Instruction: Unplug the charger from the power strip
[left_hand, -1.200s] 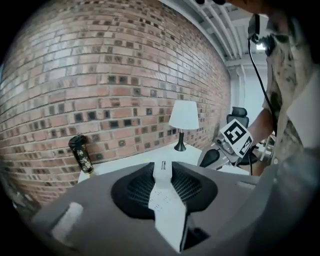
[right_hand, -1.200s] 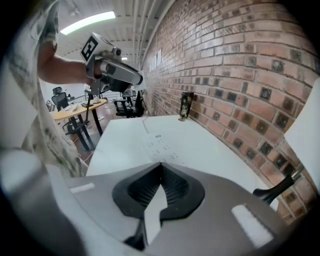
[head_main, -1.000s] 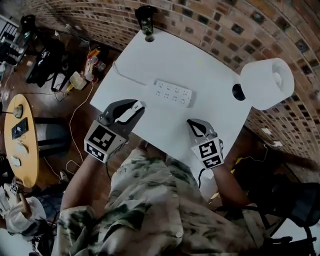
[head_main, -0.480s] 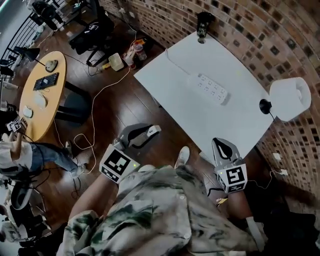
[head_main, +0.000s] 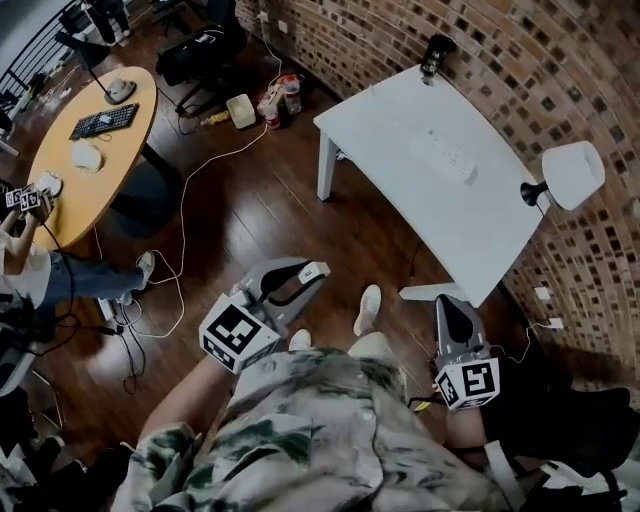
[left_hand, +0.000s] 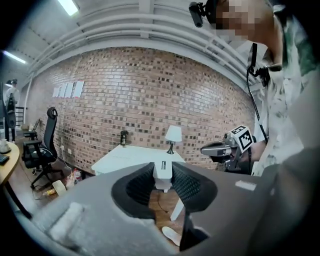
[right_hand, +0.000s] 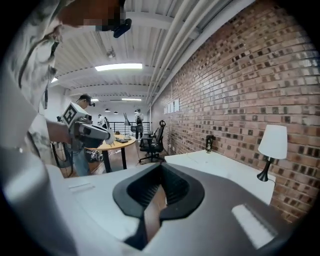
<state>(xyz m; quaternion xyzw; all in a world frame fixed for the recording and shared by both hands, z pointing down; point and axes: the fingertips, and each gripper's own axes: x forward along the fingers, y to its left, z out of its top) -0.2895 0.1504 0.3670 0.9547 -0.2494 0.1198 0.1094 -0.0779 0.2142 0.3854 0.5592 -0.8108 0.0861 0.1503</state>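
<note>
We grip the charger (left_hand: 162, 174) in our left gripper (head_main: 303, 278) jaws; our right gripper (head_main: 447, 308) has its jaws closed and empty, well apart from the desk (head_main: 395, 125).

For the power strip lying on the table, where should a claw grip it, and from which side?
Probably across the narrow width of the power strip, near its middle, coming down from above. It lies flat on the table, long and slim, with both long sides free.

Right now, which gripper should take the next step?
Left, probably. The left gripper is shut on the white charger, clear of the power strip, so setting it down falls to it. The right gripper is empty, jaws together. Both stand back from the table.
</note>
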